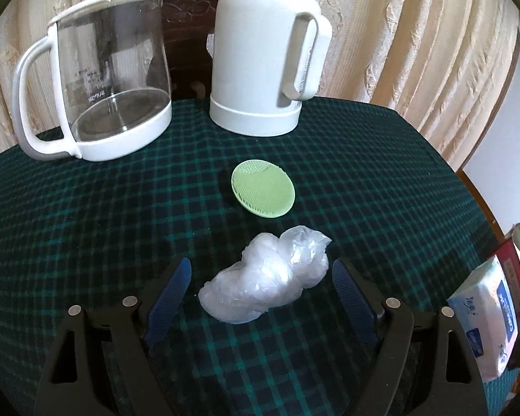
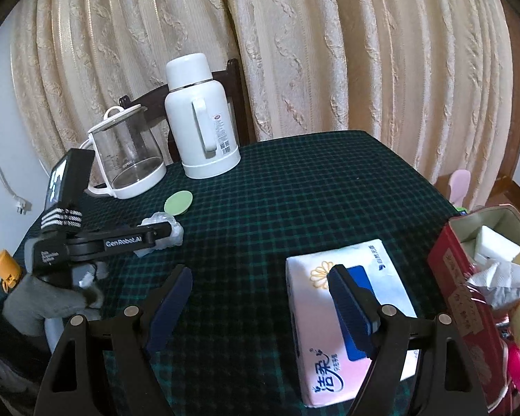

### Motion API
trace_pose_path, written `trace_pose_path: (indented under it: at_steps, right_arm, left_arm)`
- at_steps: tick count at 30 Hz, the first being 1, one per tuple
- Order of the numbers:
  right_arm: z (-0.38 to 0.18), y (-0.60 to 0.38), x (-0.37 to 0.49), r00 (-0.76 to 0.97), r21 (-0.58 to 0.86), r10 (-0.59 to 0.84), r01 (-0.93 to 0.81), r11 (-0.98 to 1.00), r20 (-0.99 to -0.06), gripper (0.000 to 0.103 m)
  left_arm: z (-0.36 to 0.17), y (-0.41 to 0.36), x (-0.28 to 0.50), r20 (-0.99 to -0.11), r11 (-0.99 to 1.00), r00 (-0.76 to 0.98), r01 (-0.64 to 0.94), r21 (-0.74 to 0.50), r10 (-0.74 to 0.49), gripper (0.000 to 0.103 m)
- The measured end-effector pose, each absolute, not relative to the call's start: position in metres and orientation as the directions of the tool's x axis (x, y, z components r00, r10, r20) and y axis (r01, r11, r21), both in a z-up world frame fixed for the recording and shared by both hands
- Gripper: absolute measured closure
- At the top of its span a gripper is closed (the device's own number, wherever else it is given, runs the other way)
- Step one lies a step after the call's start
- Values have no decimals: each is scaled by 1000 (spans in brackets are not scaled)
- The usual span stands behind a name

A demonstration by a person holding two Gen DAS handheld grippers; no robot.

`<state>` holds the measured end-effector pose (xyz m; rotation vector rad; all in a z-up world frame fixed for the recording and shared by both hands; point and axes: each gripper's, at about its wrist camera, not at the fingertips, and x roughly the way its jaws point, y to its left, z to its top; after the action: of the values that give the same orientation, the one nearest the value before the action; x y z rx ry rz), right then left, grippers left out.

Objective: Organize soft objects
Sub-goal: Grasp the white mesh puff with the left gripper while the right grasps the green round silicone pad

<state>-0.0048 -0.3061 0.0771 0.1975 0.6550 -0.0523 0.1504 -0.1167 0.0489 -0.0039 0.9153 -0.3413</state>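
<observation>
Checked tablecloth (image 1: 86, 225); left claw (image 1: 260, 277) wide, straddling plastic bag (image 1: 267, 284).

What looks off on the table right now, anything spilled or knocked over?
Nothing spilled or tipped. The glass kettle and thermos stand upright. The crumpled plastic bag lies loose between the left gripper's open jaws, beside the green scrubber. The red box at the table's right edge looks overstuffed.
</observation>
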Motion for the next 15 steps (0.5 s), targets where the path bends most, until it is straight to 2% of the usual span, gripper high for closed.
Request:
trace_pose_path:
  at_steps: [2,4,6,8,9,11,15]
  right_arm:
    - [78,-304,-2,790,169,22,103,980,-613,19]
    - [80,-302,4,786,176,36,94,980,-617,19]
    - [81,-299,9,782,176,41,89,980,-622,19]
    - [82,-296,14,780,170,40,86,982,-625,19]
    - [82,-294,18,778,165,38,84,983,-627,19]
    - [82,-290,25,772,161,43,78,984,-634,19]
    - [82,-283,41,757,175,70,59,983,-649,19]
  left_arm:
    - [46,-115,152,-773,945,560,287,-157,-299,20]
    - [44,-113,153,-767,944,564,285,-166,-305,25]
    - [41,-110,155,-765,941,560,283,-184,-318,37]
    - [39,-108,156,-763,940,558,279,-199,-327,44]
    - [38,-106,156,-760,938,558,279,-206,-334,52]
    - [39,-104,156,-757,937,560,278,-212,-337,58]
    - [50,-94,156,-743,943,585,257,-212,-326,60]
